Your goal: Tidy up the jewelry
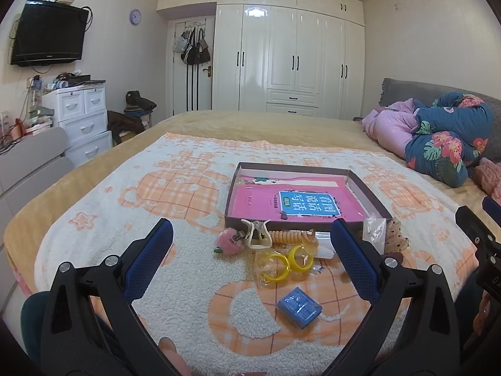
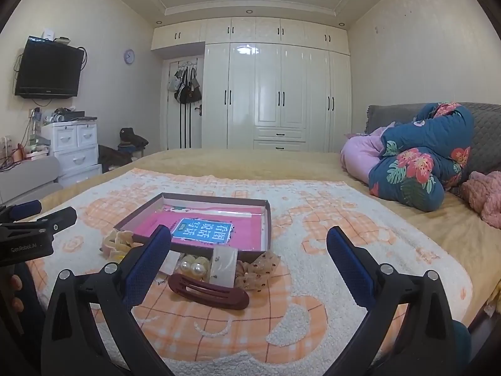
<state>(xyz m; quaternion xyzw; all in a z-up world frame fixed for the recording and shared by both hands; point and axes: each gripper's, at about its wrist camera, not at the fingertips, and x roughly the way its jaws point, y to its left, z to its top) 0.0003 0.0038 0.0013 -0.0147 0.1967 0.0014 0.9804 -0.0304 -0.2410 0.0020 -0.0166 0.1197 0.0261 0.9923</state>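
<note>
A shallow brown box [image 1: 368, 195] [image 2: 268, 219] with a pink book inside lies on the bed blanket. In front of it lie jewelry items: a cream claw clip [image 1: 257, 234], a pink fluffy clip [image 1: 230, 240], yellow hoop earrings in a bag [image 1: 286, 263], a coiled hair tie [image 1: 285, 236] and a blue case [image 1: 299, 307]. The right wrist view shows a maroon hair clip [image 2: 209, 291], pearl earrings [image 2: 193, 267] and a dotted bow [image 2: 261, 271]. My left gripper [image 1: 252, 238] is open above the items. My right gripper [image 2: 249, 244] is open, near the clip.
A white and orange blanket [image 1: 175, 188] covers the tan bed. Folded floral and pink quilts [image 2: 416, 159] lie at the right. White wardrobes [image 2: 281, 94] stand beyond the bed, a drawer unit [image 1: 81, 116] and a TV [image 1: 47, 33] at the left.
</note>
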